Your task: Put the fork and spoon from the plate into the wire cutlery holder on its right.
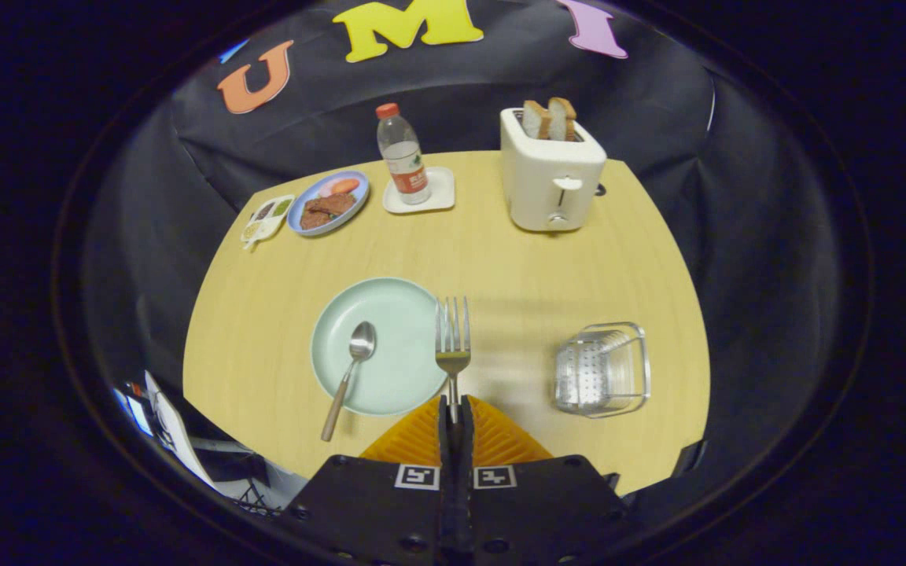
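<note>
Right now we see the tool [454, 409] with its two fingers pressed together on the handle of the fork [452, 336], which sticks out straight ahead of them with its tines pointing away from us. The fork hangs above the wooden counter [516, 267], its head just beside the right rim of the pale green plate [406, 346]; whether it touches the rim we cannot tell. On that plate lies the spoon [349, 373], bowl up near the middle and handle running down toward us and to the left, past the plate's near rim onto the counter. To the right of the plate, well apart from it and from the fork, sits the wire cutlery holder [602, 368], a clear-sided basket with a perforated metal insert, and we see no cutlery in it. Beyond all this, at the far side of the counter, we make out a white toaster [551, 177] with two slices of bread [549, 118] standing up in its slots. Left of the toaster a water bottle [403, 157] with a red cap stands upright on a small white coaster [421, 192]. Further left is a blue plate [329, 203] carrying food, and just beside it a small divided dish [267, 218] near the counter's far left edge.
</note>
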The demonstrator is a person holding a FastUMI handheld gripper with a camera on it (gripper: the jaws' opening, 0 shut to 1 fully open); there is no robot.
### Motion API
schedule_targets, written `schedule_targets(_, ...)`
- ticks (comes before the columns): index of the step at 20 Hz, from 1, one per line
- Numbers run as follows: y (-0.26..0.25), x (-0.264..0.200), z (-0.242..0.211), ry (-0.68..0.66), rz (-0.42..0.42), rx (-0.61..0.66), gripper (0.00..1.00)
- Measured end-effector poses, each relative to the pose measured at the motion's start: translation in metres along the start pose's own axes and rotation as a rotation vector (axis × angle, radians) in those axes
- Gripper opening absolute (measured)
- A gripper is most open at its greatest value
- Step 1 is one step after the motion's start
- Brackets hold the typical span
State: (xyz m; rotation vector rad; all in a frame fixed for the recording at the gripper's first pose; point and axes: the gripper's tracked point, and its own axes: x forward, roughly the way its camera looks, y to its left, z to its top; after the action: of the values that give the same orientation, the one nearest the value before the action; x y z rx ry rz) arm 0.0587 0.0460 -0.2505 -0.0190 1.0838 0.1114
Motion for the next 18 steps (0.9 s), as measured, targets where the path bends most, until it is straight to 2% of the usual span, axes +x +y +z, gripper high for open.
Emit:
schedule_targets(4,-0.06,-0.027,-0.002,0.08,-0.015,0.037,0.01)
schedule_targets(8,-0.106,-0.028,-0.017,0.215,-0.034,0.066,0.01)
schedule_targets(15,-0.111,0.003,-0.035,0.426,0.021,0.159,0.01)
schedule_targets(18,-0.112,0.018,-0.034,0.473,0.02,0.208,0.01)
